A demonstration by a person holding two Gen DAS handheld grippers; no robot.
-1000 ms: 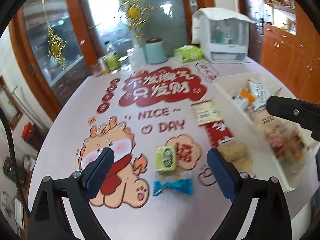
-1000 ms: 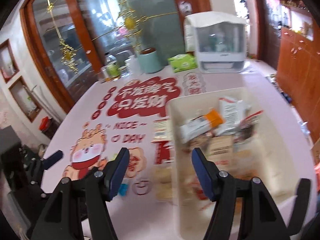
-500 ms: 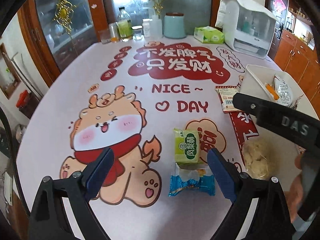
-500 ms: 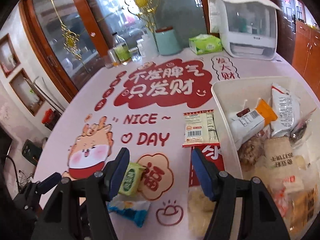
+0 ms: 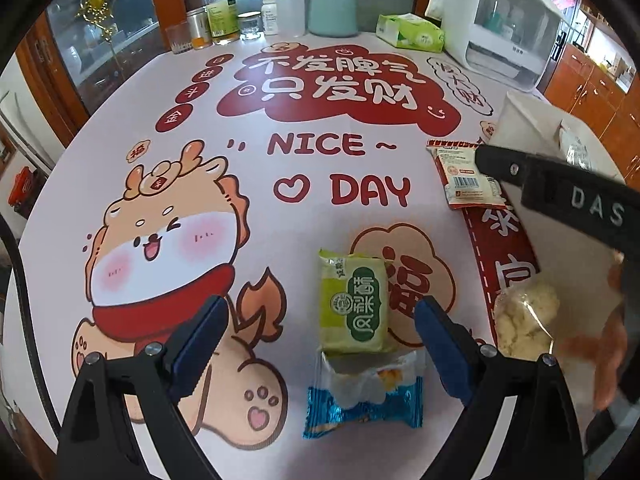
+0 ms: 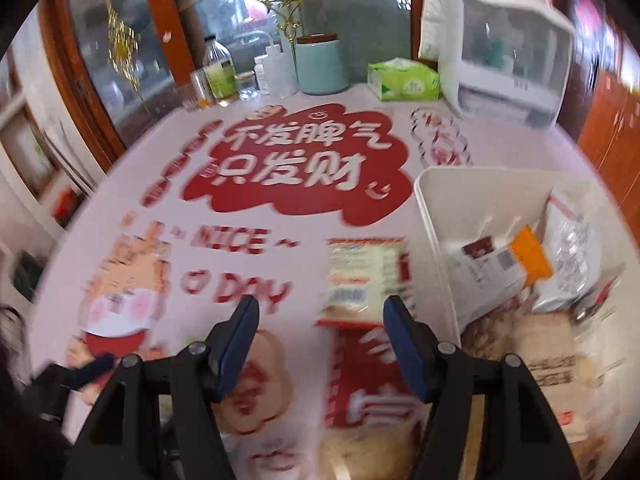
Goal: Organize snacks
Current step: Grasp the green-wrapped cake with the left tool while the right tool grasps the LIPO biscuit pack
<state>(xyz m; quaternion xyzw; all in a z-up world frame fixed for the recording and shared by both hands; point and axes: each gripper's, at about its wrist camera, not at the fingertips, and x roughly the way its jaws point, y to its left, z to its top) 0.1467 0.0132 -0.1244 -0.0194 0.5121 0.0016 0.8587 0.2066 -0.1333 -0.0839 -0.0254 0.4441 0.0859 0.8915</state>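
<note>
The tabletop [image 5: 80, 152] print reads "NICE ~ DAY" under red Chinese lettering. Just below "DAY" lies a green snack packet [image 5: 354, 304] with Chinese characters, touching a blue wrapper [image 5: 362, 404]. The left gripper [image 5: 320, 348] hangs over both, jaws wide apart, empty. The right gripper [image 6: 320, 344], marked "DAS", stands apart, empty, near a barcoded packet [image 6: 360, 280] beside the white bin [image 6: 436, 216].
</note>
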